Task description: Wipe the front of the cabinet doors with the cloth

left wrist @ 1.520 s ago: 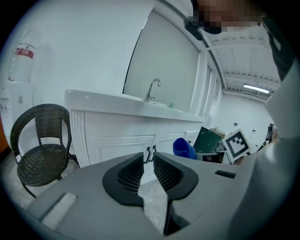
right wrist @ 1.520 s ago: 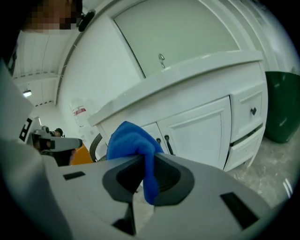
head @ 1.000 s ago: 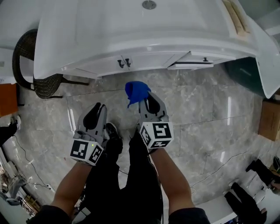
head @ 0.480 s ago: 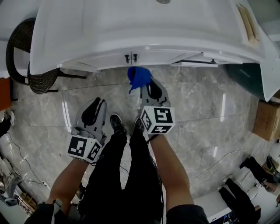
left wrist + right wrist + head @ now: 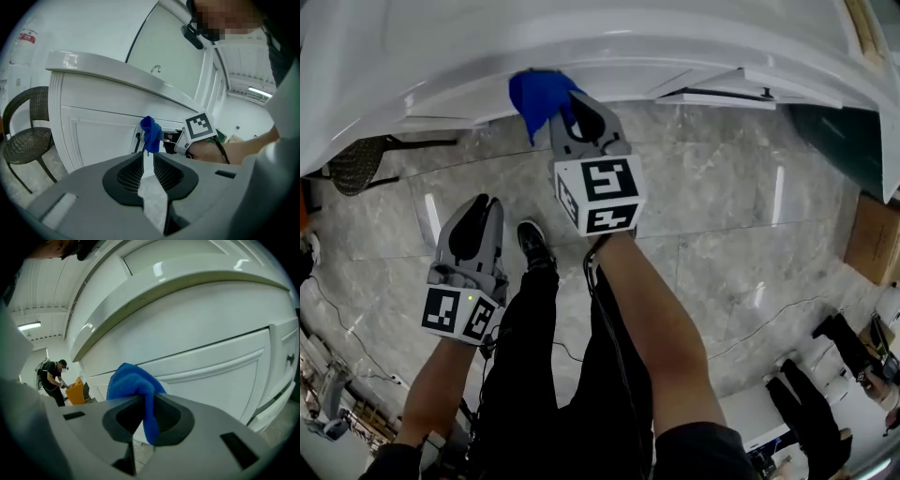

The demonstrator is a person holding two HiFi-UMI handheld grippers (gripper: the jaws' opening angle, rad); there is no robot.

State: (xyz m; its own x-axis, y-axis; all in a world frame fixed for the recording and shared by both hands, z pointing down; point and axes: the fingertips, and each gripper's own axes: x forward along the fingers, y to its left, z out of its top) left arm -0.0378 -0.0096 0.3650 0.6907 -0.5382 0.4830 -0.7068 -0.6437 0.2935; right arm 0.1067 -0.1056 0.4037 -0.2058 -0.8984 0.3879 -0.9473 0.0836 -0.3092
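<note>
Head view: the right gripper [image 5: 565,111] is raised toward the white cabinet [image 5: 441,66], with a bunched blue cloth [image 5: 534,94] projecting from its jaws up and left, toward the cabinet front below the overhanging top. The left gripper [image 5: 476,208] is held lower, over the tiled floor [image 5: 722,216] and well apart from the cabinet. A drawer [image 5: 750,91] stands ajar at the right, and a wicker chair [image 5: 356,164] is at the left. Left gripper view: the jaws of the left gripper [image 5: 148,157] stand a narrow gap apart with nothing between them; only floor shows through the gap. Beyond them the cloth [image 5: 151,133] hangs with its long axis vertical, just beside the dark door handles [image 5: 138,138] on the cabinet door [image 5: 98,140]; contact with the door cannot be confirmed. Right gripper view: the jaws of the right gripper [image 5: 149,405] are pinching the cloth [image 5: 133,385]. Its bulk sits above the jaw tips, one fold runs straight down between them, and the bunch points at the panelled cabinet door [image 5: 211,366] close ahead. A person [image 5: 51,378] stands in the far background at the left.
</note>
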